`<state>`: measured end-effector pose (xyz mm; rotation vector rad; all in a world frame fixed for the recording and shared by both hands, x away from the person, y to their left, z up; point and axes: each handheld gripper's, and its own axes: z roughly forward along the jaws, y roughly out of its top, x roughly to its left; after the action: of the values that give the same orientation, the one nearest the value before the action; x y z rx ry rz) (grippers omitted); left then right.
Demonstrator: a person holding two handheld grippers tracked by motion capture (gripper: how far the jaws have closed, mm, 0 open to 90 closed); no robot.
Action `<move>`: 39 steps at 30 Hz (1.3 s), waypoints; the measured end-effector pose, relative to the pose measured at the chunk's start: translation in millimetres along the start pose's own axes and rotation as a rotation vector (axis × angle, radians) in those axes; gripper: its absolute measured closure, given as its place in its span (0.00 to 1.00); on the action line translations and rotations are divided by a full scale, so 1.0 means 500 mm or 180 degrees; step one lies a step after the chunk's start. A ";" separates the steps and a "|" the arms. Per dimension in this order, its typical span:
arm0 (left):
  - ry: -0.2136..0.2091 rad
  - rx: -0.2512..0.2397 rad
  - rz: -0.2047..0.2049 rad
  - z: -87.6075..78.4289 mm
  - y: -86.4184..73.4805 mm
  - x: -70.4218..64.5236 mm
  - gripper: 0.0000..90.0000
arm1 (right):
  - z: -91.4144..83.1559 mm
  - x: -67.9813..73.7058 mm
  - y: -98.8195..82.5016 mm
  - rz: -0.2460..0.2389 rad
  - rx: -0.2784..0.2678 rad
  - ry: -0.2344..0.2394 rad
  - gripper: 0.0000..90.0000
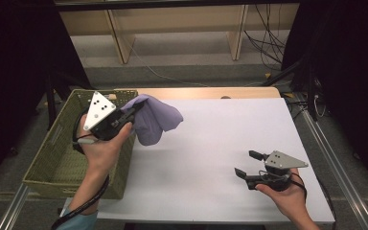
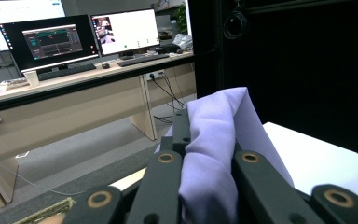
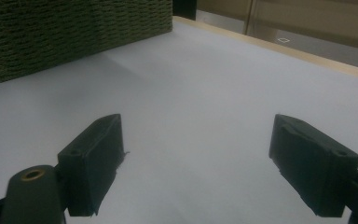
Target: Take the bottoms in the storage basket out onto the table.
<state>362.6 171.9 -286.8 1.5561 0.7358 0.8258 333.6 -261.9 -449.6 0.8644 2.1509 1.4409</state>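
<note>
Cloth (image 1: 154, 120) pinched in left gripper (image 1: 133, 111) jaws beside basket (image 1: 57, 158) rim; right gripper (image 1: 249, 164) jaws wide, empty.

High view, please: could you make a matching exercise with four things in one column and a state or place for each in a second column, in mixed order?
Things:
1. left gripper
2. right gripper
3. purple cloth
4. woven basket

States or places:
A. stands at the table's left edge
B. jaws wide apart, nothing between them
C. hangs in the air, pinched between jaws
D. shut on fabric, raised beside the basket

Pairs: 1-D, 2-B, 3-C, 4-A
</note>
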 end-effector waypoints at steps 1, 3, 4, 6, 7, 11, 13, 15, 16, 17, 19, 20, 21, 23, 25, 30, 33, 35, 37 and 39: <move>-0.0005 0.0000 -0.0001 0.000 0.000 -0.001 0.94 | 0.000 0.000 0.000 0.0002 -0.0005 0.0001 0.21; -0.0011 -0.0005 0.0002 0.001 0.000 -0.002 0.94 | 0.001 0.000 0.000 0.0006 -0.0003 0.0001 0.21; -0.0012 -0.0004 0.0002 0.001 0.000 -0.003 0.94 | 0.001 0.000 0.000 0.0005 -0.0003 0.0002 0.21; -0.0019 0.0004 0.0002 0.002 0.000 -0.004 0.94 | 0.000 0.000 0.000 0.0008 0.0007 0.0005 0.21; -0.0026 0.0008 -0.0004 0.003 -0.001 -0.004 0.94 | 0.000 0.000 0.000 0.0006 0.0010 0.0004 0.21; -0.0051 0.0018 -0.0005 0.006 -0.002 -0.008 0.94 | 0.001 0.000 -0.001 0.0004 0.0006 0.0005 0.21; -0.0064 0.0021 -0.0004 0.008 -0.003 -0.010 0.94 | 0.001 0.000 -0.001 0.0011 0.0007 0.0004 0.21; -0.0074 0.0027 0.0003 0.009 -0.003 -0.012 0.94 | 0.001 0.000 -0.001 0.0009 0.0007 0.0001 0.21; -0.0077 0.0029 0.0003 0.010 -0.003 -0.013 0.94 | 0.001 0.000 -0.001 0.0007 0.0008 0.0003 0.21; -0.0083 0.0036 0.0003 0.011 -0.004 -0.014 0.94 | 0.001 0.000 -0.001 0.0008 0.0009 0.0002 0.21; -0.0091 0.0039 0.0006 0.012 -0.004 -0.015 0.94 | 0.001 0.000 -0.001 0.0008 0.0008 0.0004 0.21; -0.0094 0.0039 0.0006 0.012 -0.005 -0.016 0.94 | 0.001 0.000 -0.001 0.0007 0.0006 0.0002 0.21; -0.0096 0.0036 0.0003 0.013 -0.005 -0.017 0.94 | 0.001 0.000 -0.001 0.0012 0.0003 0.0003 0.21; -0.0103 0.0037 0.0000 0.014 -0.005 -0.018 0.94 | 0.001 0.000 -0.001 0.0009 0.0009 0.0003 0.21; -0.0110 0.0042 0.0006 0.015 -0.005 -0.019 0.94 | 0.001 0.000 -0.001 0.0016 0.0004 0.0008 0.21; -0.0132 0.0056 0.0017 0.019 -0.007 -0.023 0.94 | 0.002 0.000 -0.001 0.0017 0.0005 0.0008 0.21; -0.0145 0.0065 0.0024 0.021 -0.007 -0.026 0.94 | 0.001 0.000 -0.001 0.0015 0.0005 0.0007 0.21; -0.0154 0.0068 0.0026 0.023 -0.008 -0.028 0.94 | 0.001 0.000 -0.001 0.0012 0.0005 0.0004 0.21; -0.0162 0.0066 0.0033 0.025 -0.008 -0.030 0.94 | 0.001 -0.001 -0.001 0.0007 0.0008 0.0001 0.21; -0.0173 0.0073 0.0020 0.027 -0.009 -0.032 0.94 | 0.001 -0.001 -0.001 0.0010 0.0010 0.0001 0.21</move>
<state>365.0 152.0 -294.0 1.5961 0.7035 0.7791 334.0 -262.0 -450.3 0.8689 2.1535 1.4398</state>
